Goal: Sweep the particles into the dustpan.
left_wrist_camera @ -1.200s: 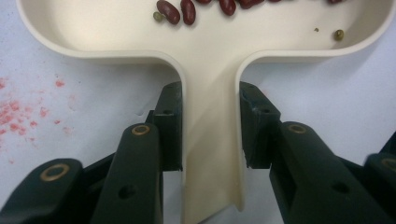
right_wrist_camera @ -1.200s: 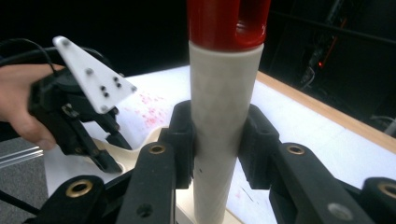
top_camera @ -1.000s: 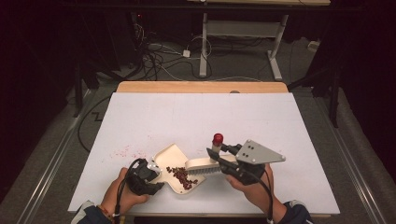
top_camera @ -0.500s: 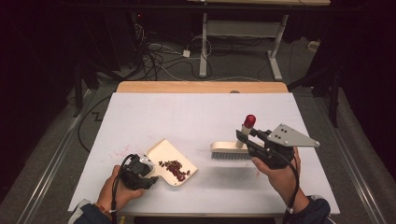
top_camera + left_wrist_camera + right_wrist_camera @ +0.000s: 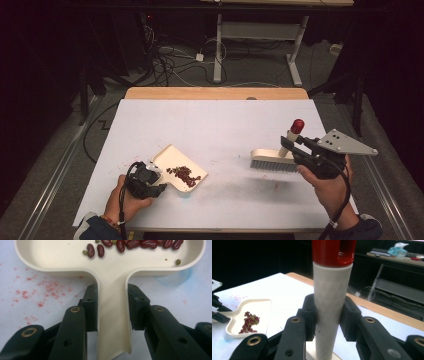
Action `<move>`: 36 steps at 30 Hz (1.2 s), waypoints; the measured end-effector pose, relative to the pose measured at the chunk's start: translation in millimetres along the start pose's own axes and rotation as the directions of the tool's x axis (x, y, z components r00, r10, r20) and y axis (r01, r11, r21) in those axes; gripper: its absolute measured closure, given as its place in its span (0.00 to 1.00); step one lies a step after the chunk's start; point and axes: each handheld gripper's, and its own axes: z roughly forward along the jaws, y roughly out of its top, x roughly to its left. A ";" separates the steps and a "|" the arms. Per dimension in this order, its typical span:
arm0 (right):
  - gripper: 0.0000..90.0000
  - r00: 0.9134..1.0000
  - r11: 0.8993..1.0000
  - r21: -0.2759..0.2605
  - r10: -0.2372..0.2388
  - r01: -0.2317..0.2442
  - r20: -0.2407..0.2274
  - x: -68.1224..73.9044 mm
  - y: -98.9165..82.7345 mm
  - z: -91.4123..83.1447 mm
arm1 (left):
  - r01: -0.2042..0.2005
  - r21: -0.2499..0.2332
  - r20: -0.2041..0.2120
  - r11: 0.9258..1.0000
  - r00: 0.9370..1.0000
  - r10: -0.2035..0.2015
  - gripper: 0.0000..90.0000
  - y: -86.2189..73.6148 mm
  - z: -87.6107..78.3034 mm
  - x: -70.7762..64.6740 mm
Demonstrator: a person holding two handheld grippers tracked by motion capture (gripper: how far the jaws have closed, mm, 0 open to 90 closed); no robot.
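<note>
Clamped by its handle between the right gripper's [image 5: 300,150] jaws, the brush [image 5: 274,159] has been carried away from the dustpan [image 5: 177,169], which the left gripper [image 5: 150,176] has drawn slightly leftward, leaving them well apart.

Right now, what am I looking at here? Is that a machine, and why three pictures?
No machine: a person works at a table with a hand-held two-jaw gripper in each hand. One picture comes from a camera above the table; the other two come from cameras riding on each gripper, looking along its black jaws. The left gripper is clamped on the handle of a cream dustpan holding red beans. The right gripper is clamped on the pale, red-tipped handle of a brush, whose bristles stand on the table. Faint red smudges mark the white surface.
</note>
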 end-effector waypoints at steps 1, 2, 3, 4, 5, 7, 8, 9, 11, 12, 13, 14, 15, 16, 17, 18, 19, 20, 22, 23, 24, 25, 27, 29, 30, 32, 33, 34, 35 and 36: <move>0.78 1.000 1.000 0.007 0.005 -0.005 0.006 -3.3 -0.7 -2.9 | 0.007 -0.007 -0.001 1.000 1.000 -0.007 0.70 0.4 0.1 0.9; 0.78 1.000 1.000 0.016 0.009 -0.009 0.007 -6.6 -1.6 -4.9 | 0.012 -0.009 -0.002 1.000 1.000 -0.012 0.70 1.0 -0.1 2.0; 0.78 1.000 0.999 0.025 0.020 -0.020 0.011 -9.5 -2.9 -7.1 | 0.019 -0.012 -0.004 1.000 1.000 -0.019 0.70 1.5 0.2 3.1; 0.78 0.999 0.999 0.029 0.029 -0.029 0.015 -12.3 -4.4 -9.1 | 0.023 -0.013 -0.006 1.000 1.000 -0.023 0.70 2.1 0.8 4.2; 0.78 0.999 0.998 0.041 0.037 -0.038 0.017 -14.4 -5.6 -10.9 | 0.028 -0.016 -0.009 0.999 1.000 -0.028 0.70 2.6 1.3 5.1; 0.78 0.999 0.997 0.052 0.047 -0.048 0.019 -18.5 -8.2 -14.0 | 0.037 -0.019 -0.018 0.999 0.999 -0.038 0.70 3.5 2.4 7.1; 0.78 0.998 0.997 0.060 0.054 -0.055 0.015 -20.0 -9.2 -15.5 | 0.044 -0.020 -0.023 0.999 0.999 -0.044 0.70 4.0 2.7 8.2; 0.78 0.998 0.996 0.067 0.057 -0.058 0.009 -21.4 -10.2 -16.8 | 0.047 -0.023 -0.025 0.999 0.999 -0.048 0.70 4.3 3.1 9.4; 0.78 0.998 0.995 0.075 0.067 -0.067 -0.005 -22.9 -12.1 -20.2 | 0.061 -0.027 -0.035 0.998 0.997 -0.062 0.70 5.0 3.8 12.1; 0.78 0.998 0.994 0.083 0.068 -0.066 -0.014 -23.5 -12.5 -21.9 | 0.066 -0.029 -0.038 0.997 0.997 -0.068 0.70 5.3 4.3 13.5; 0.78 0.997 0.994 0.086 0.070 -0.068 -0.024 -23.7 -12.8 -24.0 | 0.075 -0.032 -0.037 0.997 0.996 -0.076 0.70 5.5 4.7 15.1; 0.78 0.997 0.994 0.091 0.068 -0.065 -0.032 -23.8 -12.8 -26.3 | 0.080 -0.035 -0.040 0.996 0.996 -0.082 0.70 5.8 5.1 16.7; 0.78 0.997 0.993 0.100 0.066 -0.062 -0.039 -23.7 -12.8 -28.5 | 0.086 -0.035 -0.045 0.996 0.995 -0.088 0.70 6.2 5.4 18.2; 0.78 0.997 0.992 0.108 0.064 -0.059 -0.047 -23.9 -12.8 -30.1 | 0.091 -0.037 -0.047 0.995 0.995 -0.092 0.70 6.4 5.8 19.7; 0.78 0.996 0.991 0.123 0.062 -0.054 -0.061 -23.9 -12.8 -31.4 | 0.096 -0.038 -0.048 0.995 0.994 -0.098 0.70 6.7 6.1 21.1; 0.78 0.996 0.990 0.129 0.060 -0.051 -0.070 -23.9 -13.0 -32.8 | 0.103 -0.041 -0.052 0.994 0.993 -0.105 0.70 6.8 6.8 22.4; 0.78 0.995 0.990 0.130 0.062 -0.051 -0.075 -23.8 -13.5 -33.9 | 0.107 -0.043 -0.052 0.993 0.993 -0.109 0.70 7.0 7.2 23.8; 0.78 0.995 0.989 0.140 0.059 -0.048 -0.082 -23.2 -13.6 -34.9 | 0.111 -0.044 -0.051 0.993 0.992 -0.113 0.70 7.0 7.5 24.8; 0.78 0.994 0.988 0.155 0.040 -0.024 -0.100 -21.6 -13.7 -35.7 | 0.120 -0.049 -0.058 0.992 0.991 -0.122 0.70 6.9 8.3 26.8; 0.78 0.994 0.987 0.162 0.035 -0.017 -0.108 -21.3 -13.9 -35.6 | 0.121 -0.049 -0.061 0.991 0.990 -0.124 0.70 7.0 8.4 27.5; 0.78 0.992 0.985 0.174 0.031 -0.009 -0.120 -21.0 -14.2 -34.8 | 0.125 -0.051 -0.064 0.991 0.990 -0.128 0.70 7.1 8.3 28.2; 0.78 0.991 0.982 0.186 0.027 -0.001 -0.132 -21.3 -14.8 -33.6 | 0.130 -0.054 -0.069 0.990 0.989 -0.133 0.70 7.2 8.4 29.0; 0.78 0.987 0.976 0.220 0.032 0.003 -0.155 -22.8 -16.9 -29.2 | 0.138 -0.055 -0.079 0.989 0.987 -0.143 0.70 7.5 8.3 30.9; 0.78 0.987 0.972 0.235 0.033 0.005 -0.157 -24.2 -19.6 -25.2 | 0.156 -0.060 -0.086 0.986 0.983 -0.160 0.70 7.2 8.4 32.9; 0.78 0.986 0.968 0.251 0.037 0.005 -0.160 -25.2 -20.4 -22.8 | 0.163 -0.058 -0.090 0.985 0.982 -0.168 0.70 7.1 8.7 33.8; 0.78 0.984 0.966 0.258 0.055 -0.010 -0.170 -28.7 -21.5 -17.9 | 0.181 -0.061 -0.095 0.982 0.978 -0.186 0.70 6.6 9.3 35.4; 0.78 0.982 0.964 0.264 0.064 -0.015 -0.178 -30.7 -21.9 -15.2 | 0.187 -0.060 -0.102 0.981 0.976 -0.193 0.70 6.4 9.6 36.0; 0.78 0.982 0.965 0.261 0.073 -0.025 -0.174 -32.6 -22.3 -12.8 | 0.193 -0.061 -0.101 0.979 0.975 -0.199 0.70 6.2 9.6 36.8; 0.78 0.984 0.965 0.260 0.077 -0.032 -0.162 -34.1 -22.5 -10.3 | 0.204 -0.064 -0.107 0.977 0.972 -0.210 0.70 6.0 9.7 37.3; 0.78 0.983 0.965 0.261 0.084 -0.039 -0.162 -36.4 -22.5 -7.2 | 0.211 -0.064 -0.115 0.975 0.969 -0.217 0.70 5.9 9.7 37.9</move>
